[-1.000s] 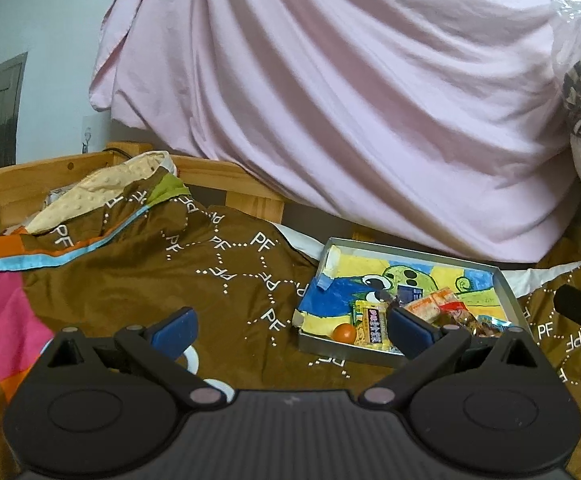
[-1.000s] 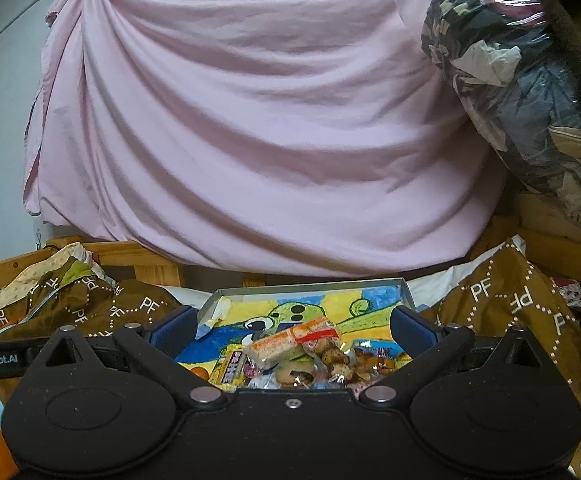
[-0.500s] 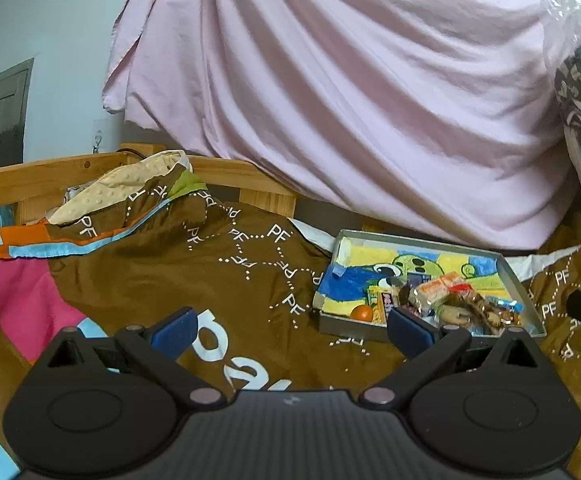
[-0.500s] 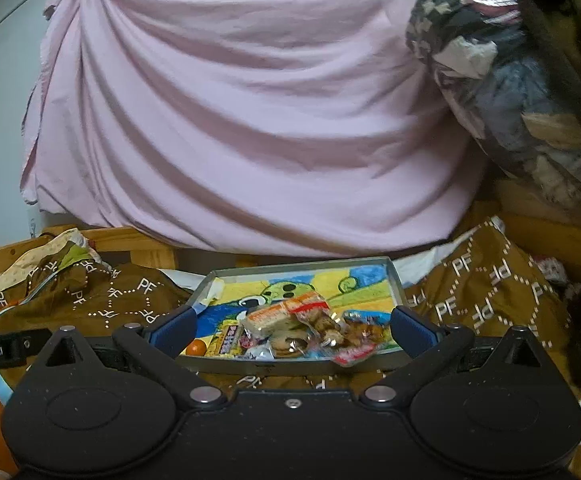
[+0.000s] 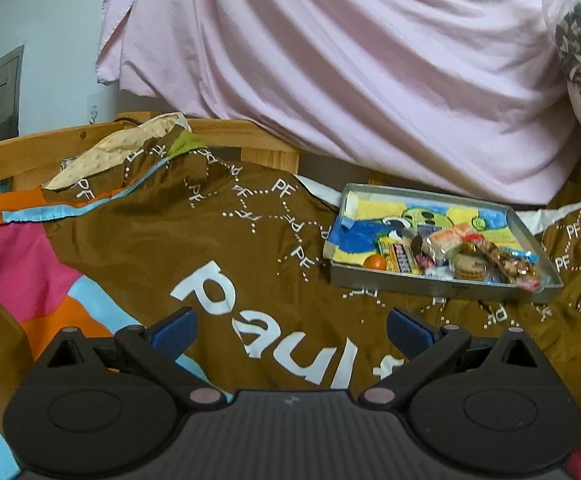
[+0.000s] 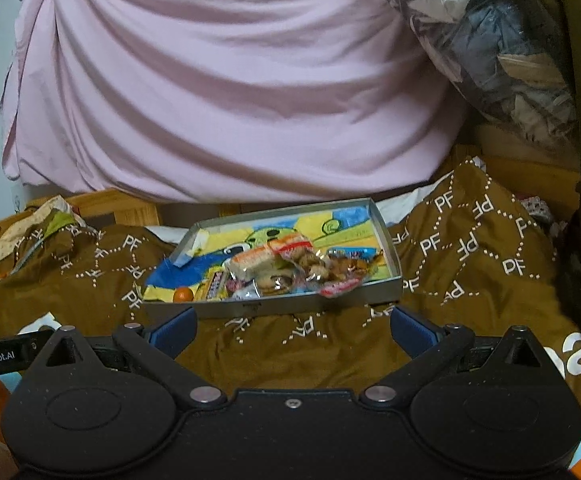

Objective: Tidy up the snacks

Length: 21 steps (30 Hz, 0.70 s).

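Judging by how things lie, the sorting looks largely done: every snack in view sits inside the metal tray (image 6: 274,310), which rests on the brown printed bedspread (image 5: 162,248) of the bed. The snacks (image 6: 286,270) are bunched in a loose heap toward the tray's near wall, among them a wrapped sandwich biscuit packet (image 6: 258,260), a small orange ball-shaped sweet (image 6: 183,294) at the near left corner and a yellow candy pack (image 5: 400,258). The far half of the tray shows only its cartoon liner. No loose snack is visible on the bedspread in either view, though its folds could hide one.

The left claw (image 5: 290,326) is spread wide with nothing between its blue pads, held over the bedspread well to the left of the tray. The right claw (image 6: 292,326) is equally wide and empty, hovering just short of the tray's near wall. What may remain is spreading or lining up the heap.
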Tool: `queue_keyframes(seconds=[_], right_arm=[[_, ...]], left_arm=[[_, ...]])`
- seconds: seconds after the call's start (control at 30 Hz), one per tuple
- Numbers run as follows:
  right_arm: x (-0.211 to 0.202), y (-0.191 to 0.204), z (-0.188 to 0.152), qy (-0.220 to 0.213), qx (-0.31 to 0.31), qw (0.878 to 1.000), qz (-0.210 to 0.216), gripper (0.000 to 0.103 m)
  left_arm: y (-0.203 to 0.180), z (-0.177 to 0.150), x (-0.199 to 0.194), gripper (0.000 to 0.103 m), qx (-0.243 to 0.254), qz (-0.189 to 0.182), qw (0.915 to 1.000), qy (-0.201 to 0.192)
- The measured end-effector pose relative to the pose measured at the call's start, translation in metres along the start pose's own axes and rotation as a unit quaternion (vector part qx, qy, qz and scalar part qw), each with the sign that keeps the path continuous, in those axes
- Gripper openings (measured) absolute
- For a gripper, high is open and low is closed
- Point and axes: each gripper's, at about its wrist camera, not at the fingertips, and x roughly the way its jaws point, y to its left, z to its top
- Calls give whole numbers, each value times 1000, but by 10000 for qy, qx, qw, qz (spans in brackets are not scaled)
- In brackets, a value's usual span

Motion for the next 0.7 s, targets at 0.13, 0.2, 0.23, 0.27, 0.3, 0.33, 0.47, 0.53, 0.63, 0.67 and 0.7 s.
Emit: queue_keyframes(seconds=[0.13,0.2,0.23,0.27,0.3,0.33,0.47,0.53,0.63,0.67,0.7], right_arm=[[4,3,-4,82,-99,9999,-9,102],[6,5,-7,126,-125,9998,-14,102],[7,6,-8,142,-142,9998,-20,102],[8,7,-8,153,-157,9998,-24,102],[9,7,-9,155,-166,9997,-23,102],[9,8,-9,146,-171,9997,-19,102],[8,9,-10,94,-204,9997,-3,102],[7,11,-10,84,-223,9997,19,102],[8,13,-11,96,-269,9996,32,102],[7,13,-11,91,-274,9996,37,102],[7,12,-10,83,-272,9996,44,102]], left_arm=[[-4,-3,3,103,119,-24,9999,37],[-6,-5,4,103,171,-39,9998,36],[-7,-6,4,103,192,-54,9998,32],[-8,-7,5,103,203,-70,9998,30],[-9,-7,6,103,205,-81,9998,32],[-10,-8,6,103,201,-95,9997,32],[-10,-8,6,103,136,-165,9998,31],[-9,-8,6,103,106,-182,9998,22],[-10,-8,5,103,98,-184,9998,-6],[-10,-8,5,103,91,-182,9998,-16],[-9,-8,4,103,85,-187,9998,-23]])
